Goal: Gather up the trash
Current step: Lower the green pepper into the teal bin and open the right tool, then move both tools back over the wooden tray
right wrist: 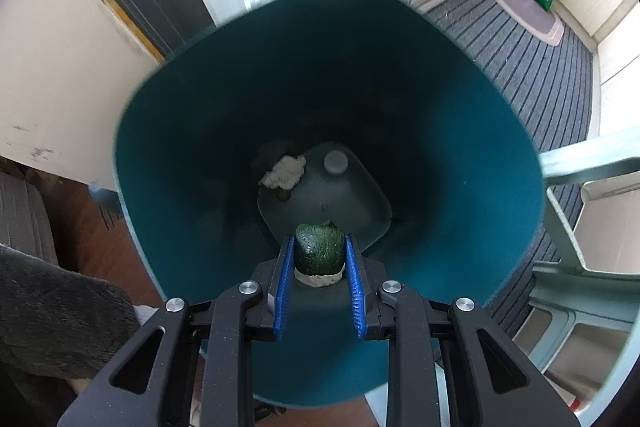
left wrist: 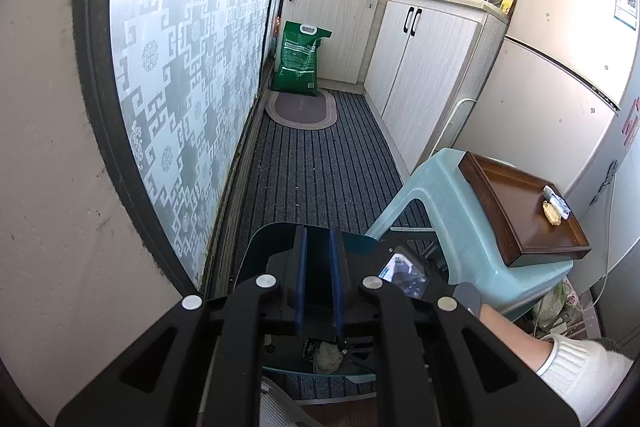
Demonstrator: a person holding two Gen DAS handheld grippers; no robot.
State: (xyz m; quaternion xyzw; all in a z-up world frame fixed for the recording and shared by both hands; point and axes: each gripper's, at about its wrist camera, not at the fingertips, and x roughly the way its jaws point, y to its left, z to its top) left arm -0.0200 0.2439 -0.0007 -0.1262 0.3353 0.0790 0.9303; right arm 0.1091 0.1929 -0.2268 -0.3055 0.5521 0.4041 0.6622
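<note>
While the right gripper [right wrist: 320,247] pinches a green scrap [right wrist: 319,249] over the bin [right wrist: 460,147], its jaws clamped on it, the left gripper [left wrist: 319,255] has jaws nearly together, and two scraps [left wrist: 554,207] wait on the tray [left wrist: 516,211].

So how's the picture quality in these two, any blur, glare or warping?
Left wrist view: sharp; the patterned glass door glows brightly, nearly washed out at the top, and the fisheye bows its frame. Right wrist view: the bin rim is smeared by motion blur, the window behind is blown out white, the bin's bottom sits in shadow; the green lump in the right gripper stays crisp.
</note>
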